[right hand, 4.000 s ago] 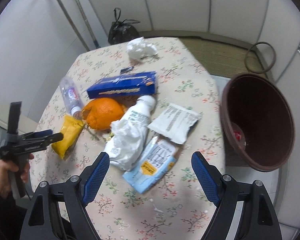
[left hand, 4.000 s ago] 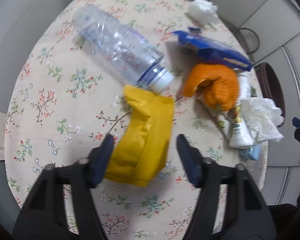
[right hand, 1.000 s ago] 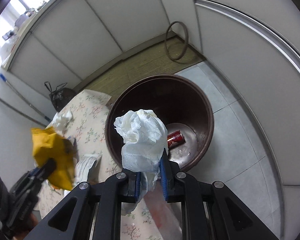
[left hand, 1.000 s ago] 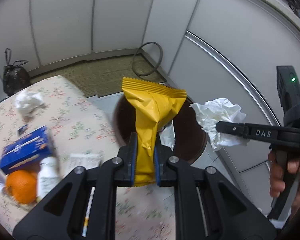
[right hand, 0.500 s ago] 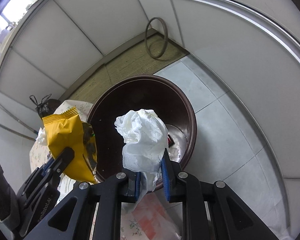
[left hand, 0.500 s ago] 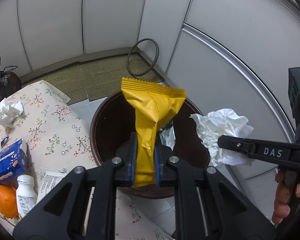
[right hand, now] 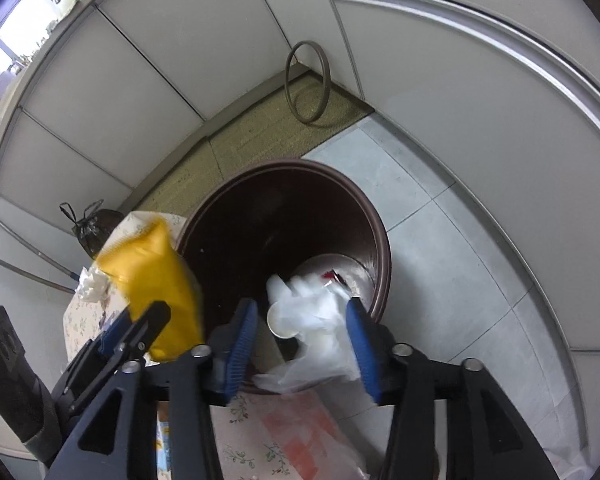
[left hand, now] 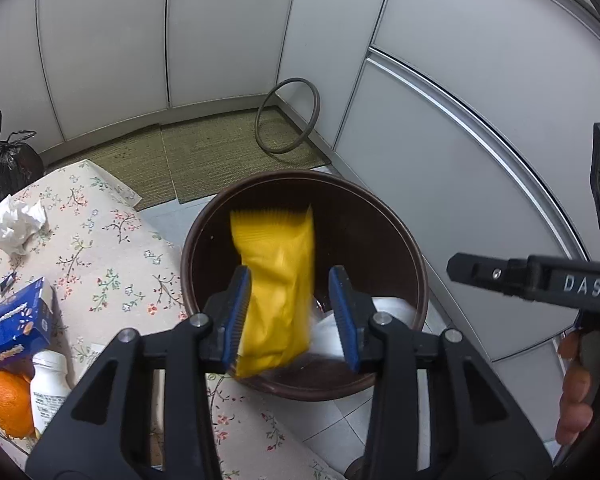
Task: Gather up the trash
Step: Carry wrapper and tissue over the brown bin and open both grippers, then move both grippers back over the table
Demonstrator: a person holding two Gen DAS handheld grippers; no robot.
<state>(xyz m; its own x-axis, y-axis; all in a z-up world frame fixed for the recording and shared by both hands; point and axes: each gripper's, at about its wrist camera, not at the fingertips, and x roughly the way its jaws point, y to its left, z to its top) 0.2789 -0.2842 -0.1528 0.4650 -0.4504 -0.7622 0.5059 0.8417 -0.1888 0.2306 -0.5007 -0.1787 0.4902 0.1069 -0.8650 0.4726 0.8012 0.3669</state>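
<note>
Left wrist view. Left gripper (left hand: 293,312) poised over the brown bin (left hand: 414,276), pads spread, jaws just opened. Yellow wrapper (left hand: 275,284) blurred between the pads, no longer pinched, seemingly dropping toward the bin mouth; placed above the opening so the release lands inside. White mass low in the bin, right of the wrapper: likely the crumpled tissue (left hand: 384,312). Right gripper (left hand: 480,272) reaching in from the right, held by a hand (left hand: 580,392); finger spread not readable here. Floral table (left hand: 100,240) to the left, bearing more to collect: paper wad (left hand: 16,222) far, blue box (left hand: 14,326), white bottle (left hand: 50,384) and orange (left hand: 6,402) near.

Right wrist view. Right gripper (right hand: 304,344) also over the bin (right hand: 382,240), pads apart, jaws just opened. Tissue (right hand: 312,320) smeared with motion between the pads, not squeezed, falling toward the bin floor, where something red (right hand: 332,276) lies. Left gripper (right hand: 140,332) at lower left, wrapper (right hand: 156,280) blurred beside the near-left rim. Both hands brought over the one bin, apparently to dump two pieces at once.
</note>
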